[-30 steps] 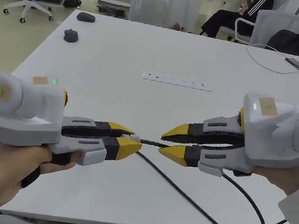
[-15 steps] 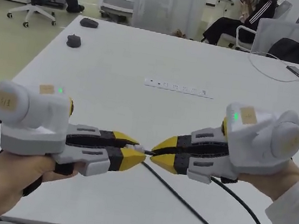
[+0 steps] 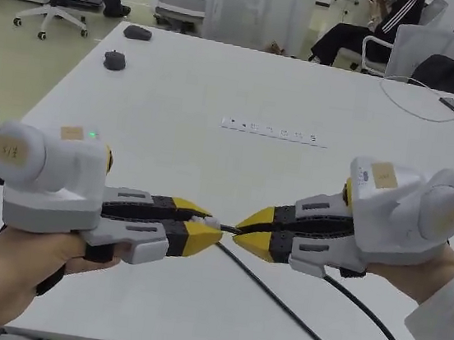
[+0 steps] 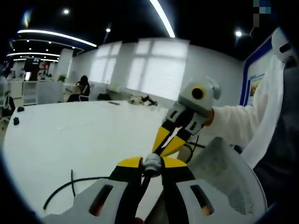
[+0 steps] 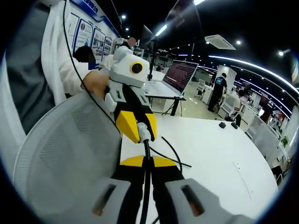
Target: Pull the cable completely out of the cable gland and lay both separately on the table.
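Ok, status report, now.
Left gripper shut on cable gland. Right gripper shut on cable, close to it. Cable not yet out. Both above table, nothing in the way.

Inspection of markings, as found:

1. Your left gripper (image 3: 210,228) bore a tan sticker (image 3: 10,152) on its round rear end. It carried handwritten marks that looked like three figures, the last possibly a 3. They could not be read with certainty.
2. A smaller sticker (image 3: 72,132) sat on top of the same gripper; no writing on it was legible.
3. Your right gripper (image 3: 244,232) carried a square sticker (image 3: 384,174) on top, also with no legible writing.
4. In the right gripper view, the wall posters (image 5: 96,39) showed print too small to read.
5. The laptop screen (image 5: 180,74) showed lines of text, all illegible.
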Demonstrator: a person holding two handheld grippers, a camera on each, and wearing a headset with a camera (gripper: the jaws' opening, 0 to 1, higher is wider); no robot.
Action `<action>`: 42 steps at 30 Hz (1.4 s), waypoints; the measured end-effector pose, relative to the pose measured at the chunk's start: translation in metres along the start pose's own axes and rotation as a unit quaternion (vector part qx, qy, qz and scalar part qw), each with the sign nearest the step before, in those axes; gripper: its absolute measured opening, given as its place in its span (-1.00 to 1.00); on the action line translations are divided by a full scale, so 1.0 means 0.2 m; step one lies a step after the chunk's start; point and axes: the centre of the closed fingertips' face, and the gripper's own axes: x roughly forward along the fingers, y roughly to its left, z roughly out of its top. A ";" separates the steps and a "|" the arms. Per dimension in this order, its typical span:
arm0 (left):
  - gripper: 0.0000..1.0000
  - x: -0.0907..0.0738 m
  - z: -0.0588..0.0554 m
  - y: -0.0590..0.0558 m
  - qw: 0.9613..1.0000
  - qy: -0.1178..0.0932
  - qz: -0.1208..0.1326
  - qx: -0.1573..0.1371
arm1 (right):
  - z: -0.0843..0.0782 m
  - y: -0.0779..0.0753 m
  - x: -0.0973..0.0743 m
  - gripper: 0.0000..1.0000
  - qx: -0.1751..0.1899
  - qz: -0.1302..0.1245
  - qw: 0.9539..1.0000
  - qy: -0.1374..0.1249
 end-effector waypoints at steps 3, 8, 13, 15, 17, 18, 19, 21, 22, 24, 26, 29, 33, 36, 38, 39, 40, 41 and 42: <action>-0.68 0.00 0.00 0.00 1.000 -0.002 0.001 -0.003 | -0.03 -0.02 -0.03 -0.95 0.022 -0.005 1.000 0.001; -0.68 0.00 0.00 0.01 1.000 0.000 0.002 -0.004 | -0.11 -0.05 -0.06 -0.96 0.031 -0.015 0.999 0.022; -0.68 -0.01 0.00 0.01 1.000 0.000 0.006 -0.005 | -0.22 -0.12 -0.13 -0.95 0.064 -0.045 0.996 0.048; -0.68 -0.01 0.01 0.02 1.000 -0.004 0.008 -0.008 | -0.26 -0.14 -0.15 -0.95 0.073 -0.054 0.994 0.057; -0.68 -0.01 0.01 0.02 1.000 -0.004 0.009 -0.009 | -0.30 -0.16 -0.16 -0.95 0.077 -0.059 0.993 0.062; -0.68 -0.01 0.01 0.02 1.000 -0.005 0.009 -0.010 | -0.32 -0.17 -0.17 -0.95 0.080 -0.061 0.993 0.066; -0.68 -0.01 0.01 0.02 1.000 -0.005 0.009 -0.010 | -0.33 -0.17 -0.18 -0.95 0.082 -0.063 0.992 0.069; -0.68 -0.01 0.01 0.02 1.000 -0.005 0.008 -0.011 | -0.37 -0.19 -0.19 -0.95 0.091 -0.070 0.990 0.076; -0.68 -0.01 0.01 0.02 1.000 -0.005 0.008 -0.011 | -0.39 -0.19 -0.19 -0.95 0.097 -0.074 0.989 0.079; -0.68 -0.01 0.01 0.02 1.000 -0.005 0.007 -0.013 | -0.41 -0.20 -0.19 -0.95 0.102 -0.078 0.989 0.079; -0.68 -0.01 0.02 0.01 1.000 -0.011 0.005 -0.014 | -0.41 -0.21 -0.19 -0.94 0.111 -0.083 0.988 0.070; -0.68 -0.01 0.04 0.01 1.000 -0.023 0.002 -0.016 | -0.44 -0.24 -0.19 -0.93 0.135 -0.092 0.985 0.054; -0.68 -0.01 0.05 0.01 0.999 -0.029 0.002 -0.021 | -0.46 -0.25 -0.18 -0.91 0.149 -0.098 0.983 0.055; -0.68 -0.01 0.04 0.01 1.000 -0.026 0.003 -0.018 | -0.47 -0.24 -0.18 -0.89 0.149 -0.098 0.982 0.062; -0.68 0.00 0.03 0.02 1.000 -0.011 0.016 0.002 | -0.47 -0.25 -0.19 -0.87 0.149 -0.103 0.981 0.073; -0.68 0.00 0.02 0.03 1.000 -0.009 0.018 0.005 | -0.47 -0.25 -0.19 -0.86 0.143 -0.105 0.981 0.075; -0.68 0.00 0.02 0.03 1.000 -0.007 0.020 0.011 | -0.47 -0.25 -0.19 -0.85 0.142 -0.105 0.982 0.074; -0.68 0.00 0.02 0.03 1.000 -0.007 0.020 0.011 | -0.46 -0.25 -0.20 -0.84 0.141 -0.106 0.982 0.073; -0.68 0.00 0.02 0.03 1.000 -0.007 0.020 0.010 | -0.44 -0.25 -0.20 -0.83 0.139 -0.106 0.982 0.067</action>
